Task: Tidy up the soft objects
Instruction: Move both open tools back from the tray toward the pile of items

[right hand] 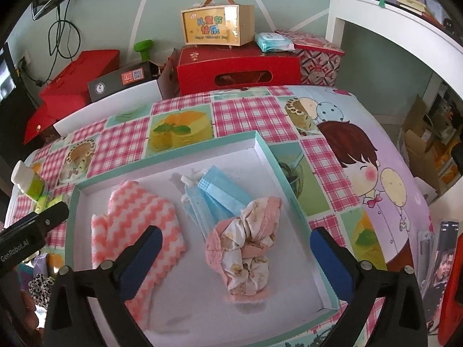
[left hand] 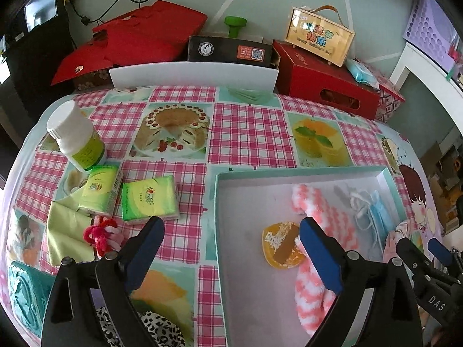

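Observation:
A shallow teal-rimmed box (left hand: 301, 171) (right hand: 262, 141) lies on the table. In it are a pink-and-white zigzag mitt (right hand: 136, 217) (left hand: 327, 225), blue face masks (right hand: 217, 193) (left hand: 376, 211), a pink floral scrunchie (right hand: 249, 243) and an orange-yellow round item (left hand: 282, 244). My left gripper (left hand: 231, 231) is open and empty over the box's left rim. My right gripper (right hand: 235, 243) is open and empty, its fingers either side of the scrunchie. Two green tissue packs (left hand: 149, 199), a yellow-green cloth (left hand: 68, 231) and a red-pink fuzzy tie (left hand: 102, 234) lie left of the box.
A white bottle (left hand: 76, 136) with a green label stands at the table's left. A leopard-print item (left hand: 156, 329) lies at the front edge. Red boxes (right hand: 238, 69), a black box (left hand: 230, 49) and a yellow carry case (right hand: 217, 26) stand behind the table.

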